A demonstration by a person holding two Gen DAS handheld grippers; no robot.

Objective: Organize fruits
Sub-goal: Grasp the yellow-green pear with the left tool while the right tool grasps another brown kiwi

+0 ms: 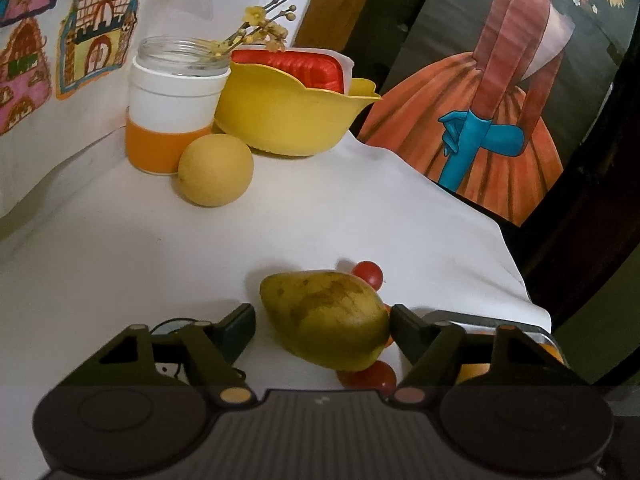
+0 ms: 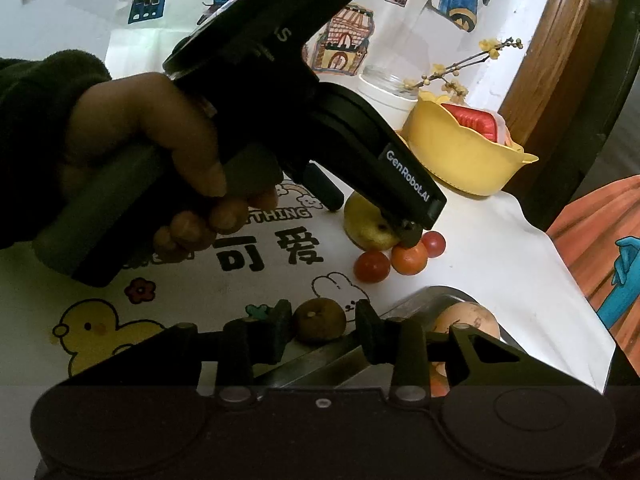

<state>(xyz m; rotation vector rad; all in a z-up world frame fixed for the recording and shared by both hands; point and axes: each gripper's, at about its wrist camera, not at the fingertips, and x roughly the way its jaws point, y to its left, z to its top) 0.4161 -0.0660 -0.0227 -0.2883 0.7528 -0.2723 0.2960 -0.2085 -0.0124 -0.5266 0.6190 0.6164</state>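
- Judging by the layout, sorting is partly done: a metal tray [image 2: 416, 300] at the table's near right edge already holds one pale orange fruit [image 2: 466, 318]
- Right gripper [image 2: 322, 330] has its jaws either side of a small brown fruit [image 2: 319, 320], near the tray; contact is unclear, so I cannot tell whether it is clamped
- Left gripper [image 1: 322, 322] is spread wide around the green mango [image 1: 326, 320], not yet closed
- Still loose on the white cloth [image 1: 320, 216]: cherry tomatoes [image 2: 372, 266], a small orange [image 2: 409, 258], and a round yellow fruit [image 1: 215, 170] by the jar [image 1: 174, 100] at the far edge
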